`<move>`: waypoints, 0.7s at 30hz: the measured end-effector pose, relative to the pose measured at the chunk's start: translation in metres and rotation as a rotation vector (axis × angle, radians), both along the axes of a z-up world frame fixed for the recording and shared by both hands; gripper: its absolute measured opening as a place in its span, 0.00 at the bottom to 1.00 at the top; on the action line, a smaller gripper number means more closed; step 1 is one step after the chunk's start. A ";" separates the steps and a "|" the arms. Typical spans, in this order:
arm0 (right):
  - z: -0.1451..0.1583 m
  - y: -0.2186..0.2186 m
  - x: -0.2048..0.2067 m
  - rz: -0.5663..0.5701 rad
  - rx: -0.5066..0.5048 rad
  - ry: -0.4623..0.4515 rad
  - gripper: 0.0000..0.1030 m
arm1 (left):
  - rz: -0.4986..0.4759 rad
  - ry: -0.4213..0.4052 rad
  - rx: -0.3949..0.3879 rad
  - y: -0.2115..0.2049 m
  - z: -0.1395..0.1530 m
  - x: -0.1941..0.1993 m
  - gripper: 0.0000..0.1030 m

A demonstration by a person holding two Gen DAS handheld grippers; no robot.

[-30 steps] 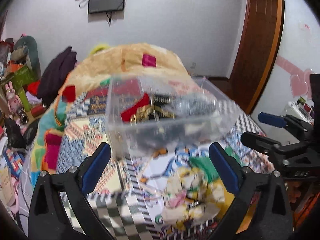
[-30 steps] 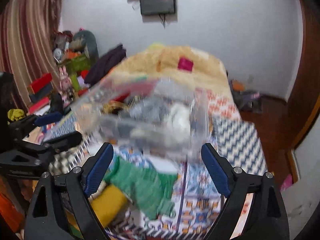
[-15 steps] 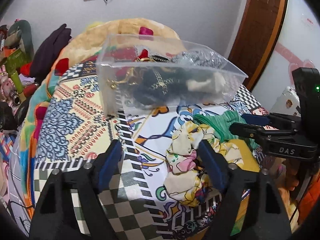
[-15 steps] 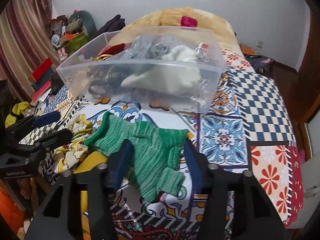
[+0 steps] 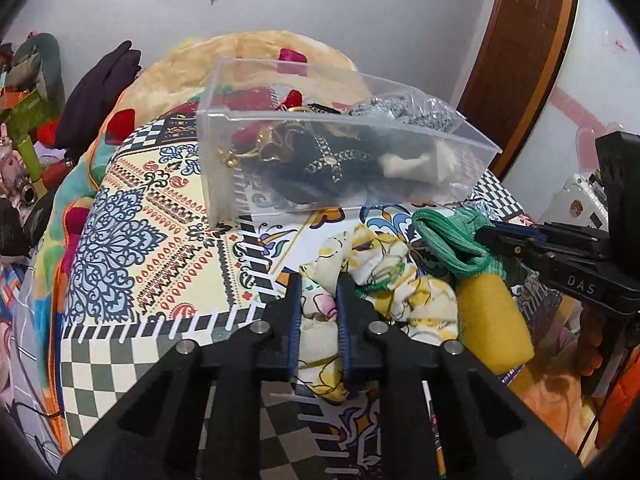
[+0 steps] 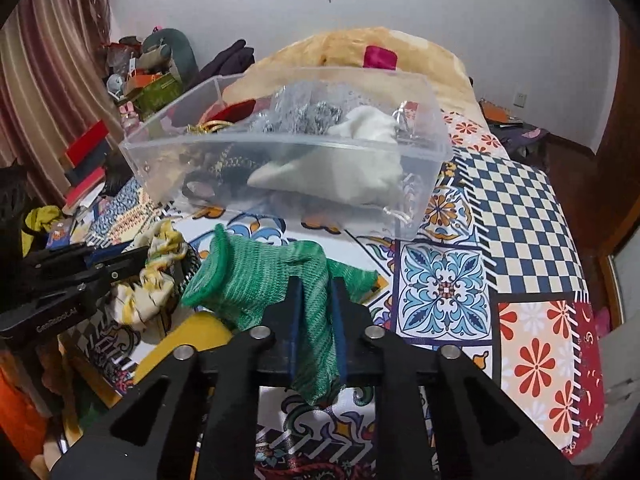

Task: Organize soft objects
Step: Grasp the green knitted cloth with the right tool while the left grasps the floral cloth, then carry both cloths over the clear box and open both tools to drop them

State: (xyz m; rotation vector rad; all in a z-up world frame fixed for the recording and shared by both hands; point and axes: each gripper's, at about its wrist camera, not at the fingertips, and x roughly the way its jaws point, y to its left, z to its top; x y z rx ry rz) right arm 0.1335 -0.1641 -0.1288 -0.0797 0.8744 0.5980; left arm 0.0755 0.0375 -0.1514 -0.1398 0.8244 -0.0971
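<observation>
A clear plastic bin [image 5: 400,204] [image 6: 280,160] sits on the patterned bedspread and holds several soft items: black, red, grey and white. My left gripper [image 5: 318,280] is shut on a yellow-and-white floral cloth [image 5: 384,276], which also shows in the right wrist view [image 6: 156,276]. My right gripper [image 6: 314,284] is shut on a green knitted piece [image 6: 256,280], which also shows in the left wrist view [image 5: 448,244]. A yellow soft item [image 5: 492,320] lies under both, near the bed's front edge.
The bedspread [image 6: 500,208] stretches right and behind the bin. A tan blanket heap [image 5: 256,60] lies beyond the bin. Clutter, dark clothes [image 5: 100,88] and books [image 6: 88,160] stand at the left. A wooden door [image 5: 528,60] is at the right.
Both grippers dropped toward the bed's front and closed: the left on the floral cloth, the right on the green knit. The bin stayed in place.
</observation>
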 end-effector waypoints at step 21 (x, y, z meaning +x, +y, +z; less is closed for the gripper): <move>0.072 -0.020 -0.010 -0.028 0.179 -0.166 0.08 | 0.041 -0.256 -0.023 0.013 0.086 -0.025 0.12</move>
